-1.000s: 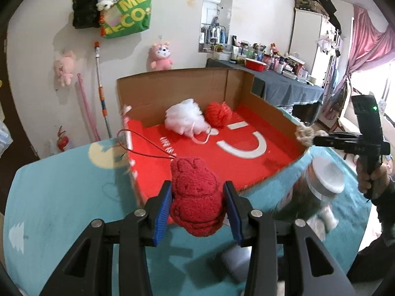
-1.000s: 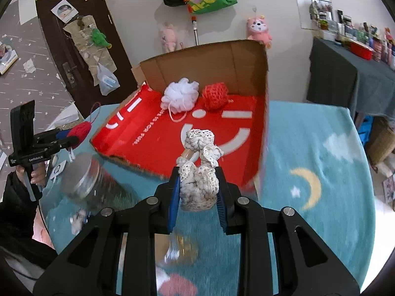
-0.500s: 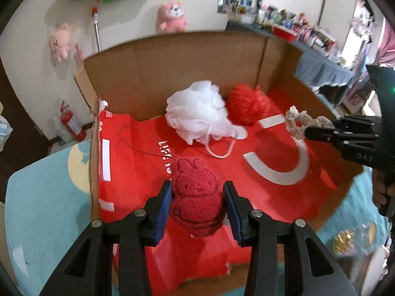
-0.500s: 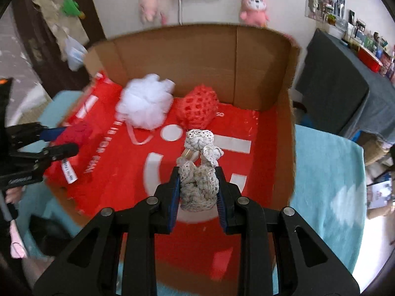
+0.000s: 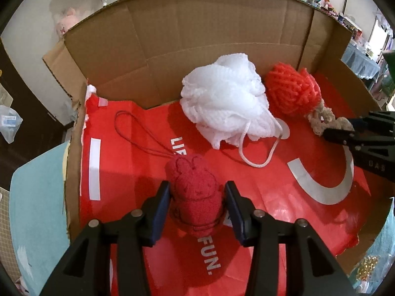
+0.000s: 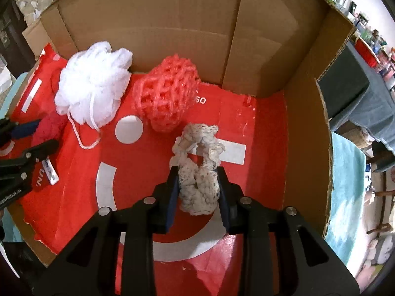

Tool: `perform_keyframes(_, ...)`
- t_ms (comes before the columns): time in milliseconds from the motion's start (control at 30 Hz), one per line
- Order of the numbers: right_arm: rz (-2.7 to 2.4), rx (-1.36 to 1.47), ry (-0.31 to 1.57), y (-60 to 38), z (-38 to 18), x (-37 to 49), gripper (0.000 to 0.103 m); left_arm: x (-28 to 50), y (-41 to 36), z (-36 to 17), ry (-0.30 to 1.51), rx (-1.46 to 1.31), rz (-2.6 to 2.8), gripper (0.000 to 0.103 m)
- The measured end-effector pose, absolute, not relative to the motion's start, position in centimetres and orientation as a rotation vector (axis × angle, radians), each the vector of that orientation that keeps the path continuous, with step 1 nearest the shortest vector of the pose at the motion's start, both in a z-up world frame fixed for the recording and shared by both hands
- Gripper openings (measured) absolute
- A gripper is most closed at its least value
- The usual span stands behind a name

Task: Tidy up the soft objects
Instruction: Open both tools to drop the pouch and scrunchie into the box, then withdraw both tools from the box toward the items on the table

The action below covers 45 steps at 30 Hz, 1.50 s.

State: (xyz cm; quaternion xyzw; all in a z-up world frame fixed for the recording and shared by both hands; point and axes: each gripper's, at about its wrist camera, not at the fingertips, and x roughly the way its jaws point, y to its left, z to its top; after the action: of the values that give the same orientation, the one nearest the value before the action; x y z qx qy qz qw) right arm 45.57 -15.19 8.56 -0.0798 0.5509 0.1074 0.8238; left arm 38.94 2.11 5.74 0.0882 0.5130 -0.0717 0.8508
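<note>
My left gripper (image 5: 196, 199) is shut on a red knitted plush (image 5: 195, 190) with a red cord, held low over the red floor of the cardboard box (image 5: 197, 24). My right gripper (image 6: 197, 185) is shut on a cream lace scrunchie (image 6: 197, 172), also inside the box (image 6: 271, 37). A white mesh bath pouf (image 5: 227, 98) and a red mesh ball (image 5: 291, 91) lie at the box's back wall. They show in the right wrist view too, the pouf (image 6: 93, 83) and the ball (image 6: 165, 96). The right gripper shows at the left view's right edge (image 5: 345, 133).
The box's tall cardboard walls rise at the back and right. A teal rug (image 5: 37, 197) lies around the box. A dark table (image 6: 365, 93) stands beyond the right wall. The left gripper (image 6: 27, 138) shows at the right view's left edge.
Both grippers have moved forward and down into the box with their objects. The back wall, pouf and red ball are now much closer.
</note>
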Motion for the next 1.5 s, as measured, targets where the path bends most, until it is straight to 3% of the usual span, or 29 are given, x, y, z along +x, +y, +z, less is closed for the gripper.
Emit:
perform_keyframes(100,0.231,-0.196,1.167,-15.1,8.5,45.3,0.035,38.8,2.2,5.7,1.076,0.181,-0.151,0.049)
perform_keyframes(133,0.235,-0.203,1.164,-15.1,8.5,45.1,0.054,38.8,2.2,5.7,1.074,0.182,-0.152,0.049)
perform_keyframes(167,0.237,-0.207,1.159,-15.0,8.5,45.0,0.060,38.6,2.3,5.7,1.073,0.182,-0.154,0.050)
perform_keyframes(233,0.266,-0.216,1.145,-14.3,8.7,44.3,0.062,38.4,2.1,5.9,1.064,0.176,-0.157,0.053)
perform_keyframes(300,0.240,-0.274,1.108,-13.8,9.2,43.7,0.063,38.2,2.1,6.6,1.042,0.161,-0.166,0.069)
perform_keyframes(367,0.252,-0.273,1.091,-13.6,9.8,43.1,0.063,37.3,2.3,7.6,1.005,0.148,-0.176,0.076)
perform_keyframes(500,0.250,-0.252,1.055,-13.7,11.9,41.5,0.063,35.3,2.6,9.8,0.943,0.112,-0.192,0.083)
perform_keyframes(600,0.249,-0.241,1.012,-14.1,13.8,39.7,0.072,33.5,3.0,12.0,0.886,0.083,-0.196,0.092)
perform_keyframes(800,0.255,-0.158,0.904,-14.7,19.1,36.3,0.074,28.8,3.0,16.0,0.749,0.044,-0.195,0.099)
perform_keyframes(1167,0.255,-0.097,0.582,-16.0,28.6,23.1,0.092,16.5,3.0,22.4,0.470,-0.002,-0.151,0.103)
perform_keyframes(1500,0.293,-0.067,0.429,-15.6,29.1,11.7,0.097,7.3,1.4,21.7,0.359,-0.005,-0.190,0.103)
